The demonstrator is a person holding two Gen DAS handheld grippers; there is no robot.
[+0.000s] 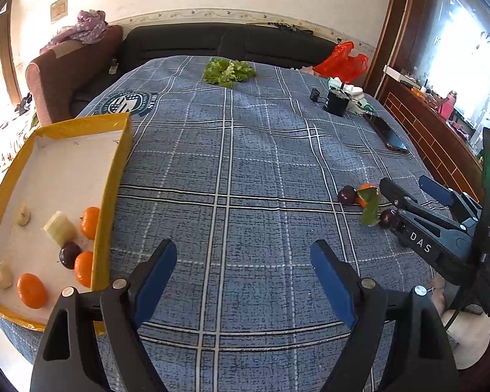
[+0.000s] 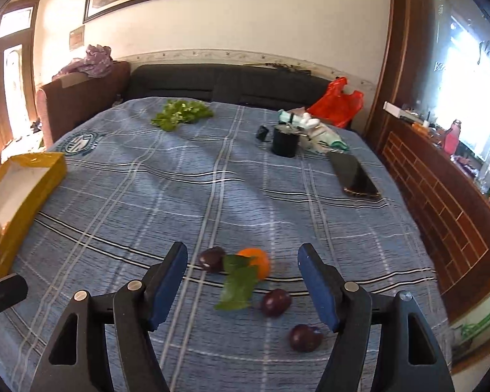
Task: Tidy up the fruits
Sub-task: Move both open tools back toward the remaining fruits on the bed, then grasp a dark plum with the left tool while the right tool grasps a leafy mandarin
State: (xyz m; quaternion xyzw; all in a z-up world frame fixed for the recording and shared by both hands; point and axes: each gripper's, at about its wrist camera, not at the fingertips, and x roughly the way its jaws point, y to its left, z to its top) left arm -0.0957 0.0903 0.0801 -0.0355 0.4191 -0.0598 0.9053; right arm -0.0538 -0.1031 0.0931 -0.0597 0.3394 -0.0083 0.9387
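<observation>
The left wrist view shows the left gripper [image 1: 243, 261] spread wide with nothing between its blue-padded fingers, hovering over a blue plaid cloth [image 1: 232, 170] in the lower middle of the frame. At the left edge sits a yellow-rimmed tray [image 1: 114, 176] with a white floor; in its lower part lie three mandarins [image 1: 32, 290], one dark plum [image 1: 69, 254] touching the mandarin beside it, and three pale cut pieces [image 1: 59, 228]. At the right of the frame the right gripper [image 1: 405, 186] is seen from the side, its jaws parted and holding nothing, just beside a small group of loose fruit: an orange with green leaves [image 1: 366, 196], a plum [image 1: 347, 195] touching its left side, and another plum [image 1: 388, 218] near the gripper's lower finger. The right wrist view shows that same gripper [image 2: 243, 258] released, fingers spread to either side of the group in the lower middle of the frame: the leafy orange [image 2: 254, 259], a plum [image 2: 211, 259] at its left, a second plum [image 2: 276, 302] below right of the leaves, and a third plum [image 2: 305, 337] lower still, close to the right finger. None of these touches the pads. In the upper part of this view lie leafy greens [image 2: 181, 114], a black cylinder [image 2: 285, 143], a dark phone [image 2: 356, 176] and a red bag [image 2: 338, 104].
</observation>
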